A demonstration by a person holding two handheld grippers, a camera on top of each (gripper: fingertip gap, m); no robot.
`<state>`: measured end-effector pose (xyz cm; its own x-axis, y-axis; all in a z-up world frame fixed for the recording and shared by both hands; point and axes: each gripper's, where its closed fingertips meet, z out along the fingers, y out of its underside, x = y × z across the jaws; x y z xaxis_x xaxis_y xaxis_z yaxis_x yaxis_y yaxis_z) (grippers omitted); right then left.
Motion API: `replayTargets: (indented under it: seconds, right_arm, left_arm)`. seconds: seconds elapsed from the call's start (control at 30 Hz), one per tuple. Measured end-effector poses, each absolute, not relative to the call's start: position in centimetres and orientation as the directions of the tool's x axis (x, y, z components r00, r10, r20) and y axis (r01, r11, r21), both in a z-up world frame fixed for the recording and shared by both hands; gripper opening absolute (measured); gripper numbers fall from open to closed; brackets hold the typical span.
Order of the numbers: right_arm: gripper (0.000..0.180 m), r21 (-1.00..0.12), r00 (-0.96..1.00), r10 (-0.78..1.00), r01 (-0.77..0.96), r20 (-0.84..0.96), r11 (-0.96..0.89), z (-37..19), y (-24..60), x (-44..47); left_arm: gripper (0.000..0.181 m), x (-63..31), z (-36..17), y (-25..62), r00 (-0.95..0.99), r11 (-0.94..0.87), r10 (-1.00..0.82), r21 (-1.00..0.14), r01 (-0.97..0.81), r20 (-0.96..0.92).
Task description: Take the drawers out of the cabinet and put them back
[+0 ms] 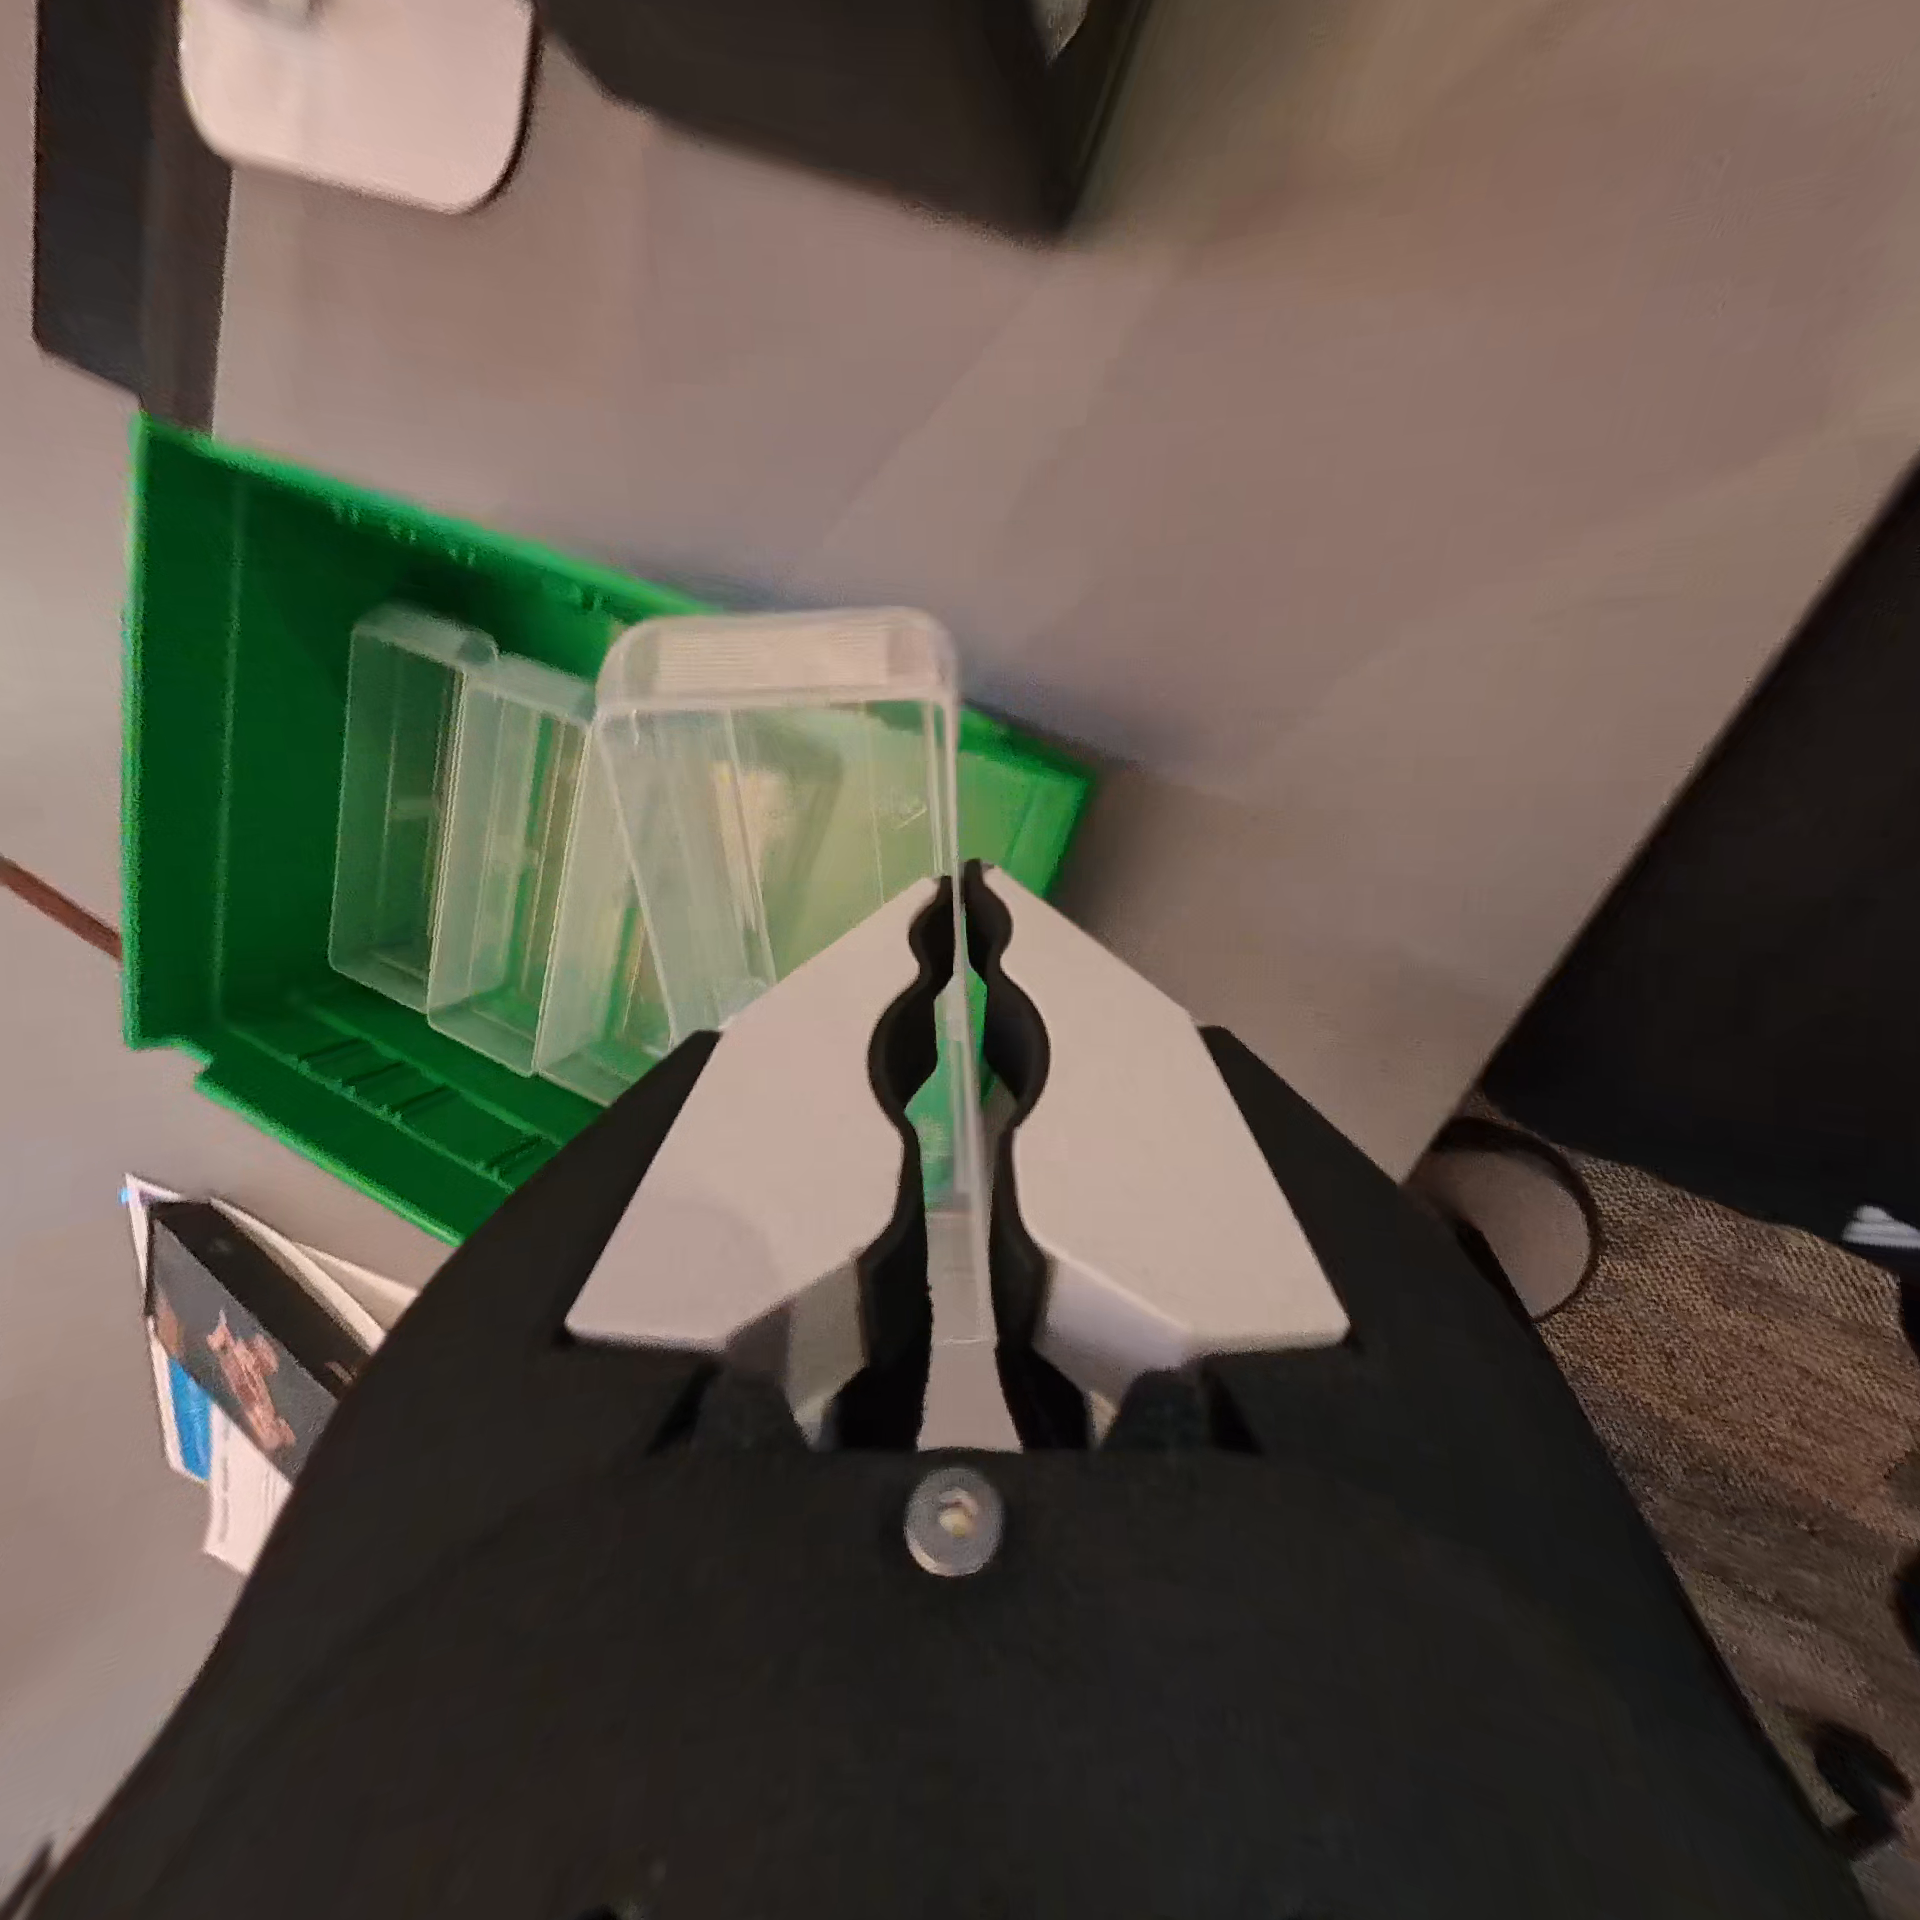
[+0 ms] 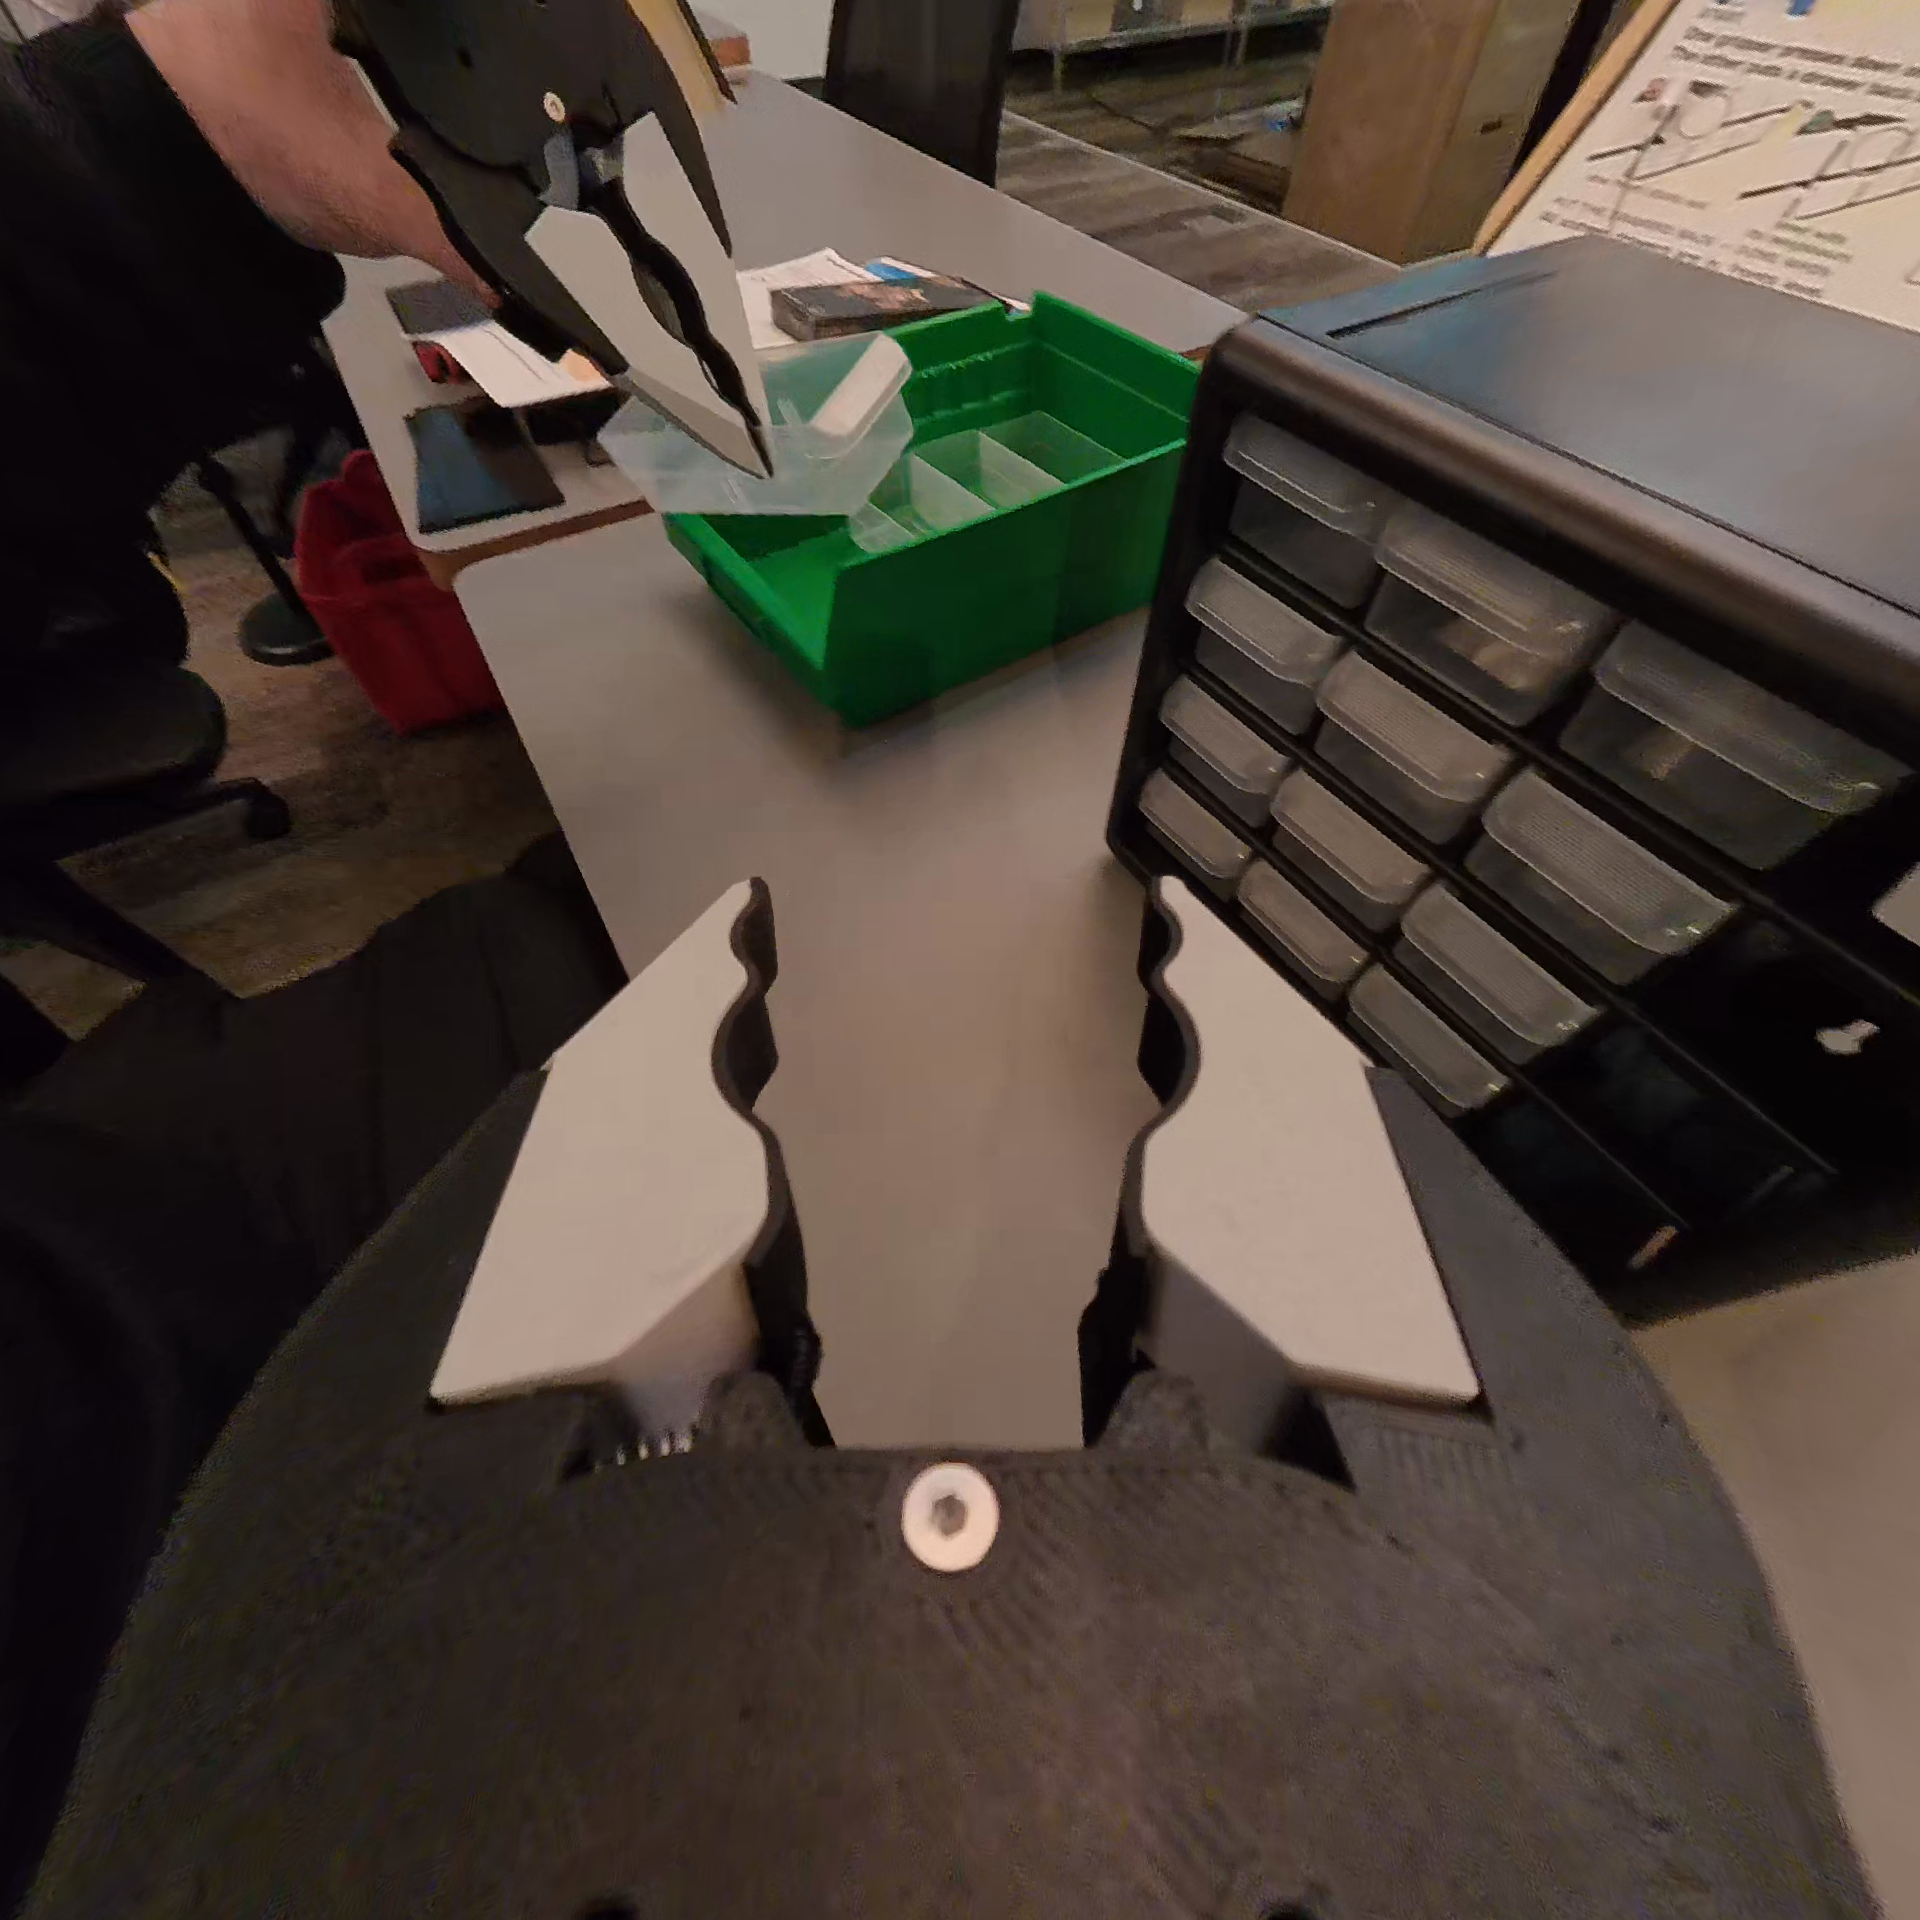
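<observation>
The left gripper (image 1: 958,883) pinches a thin side wall of the clear plastic drawer (image 1: 790,790), light, slick and flexible, above the green bin (image 2: 935,623) at 11 o'clock of the spread, empty right gripper (image 2: 961,914)

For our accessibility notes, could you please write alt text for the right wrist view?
The open right gripper hovers over a grey table, beside a black cabinet of clear drawers. Farther off, the left gripper holds a clear plastic drawer above a green plastic bin containing other clear drawers.
</observation>
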<state>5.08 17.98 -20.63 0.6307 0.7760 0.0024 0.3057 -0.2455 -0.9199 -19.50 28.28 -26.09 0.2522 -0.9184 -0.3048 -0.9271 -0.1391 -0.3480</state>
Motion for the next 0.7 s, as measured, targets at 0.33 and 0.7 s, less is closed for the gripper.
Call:
replayTargets:
  seconds: [0.33, 0.7]
  right_arm:
    - [0.088, -0.938, 0.528, 0.849, 0.294, -0.001, -0.185, -20.2, 17.2, 0.7]
    - [0.067, -0.857, 0.381, 0.922, 0.496, 0.069, -0.141, -24.0, 14.9, -0.3]
  left_arm:
    - [0.0, -8.2, -22.4, 18.8, -0.17, 0.269, -0.942, -0.347, -0.898, -0.289]
    - [0.0, -1.7, -24.9, 13.3, -0.469, 0.513, -0.857, -0.276, -0.813, -0.213]
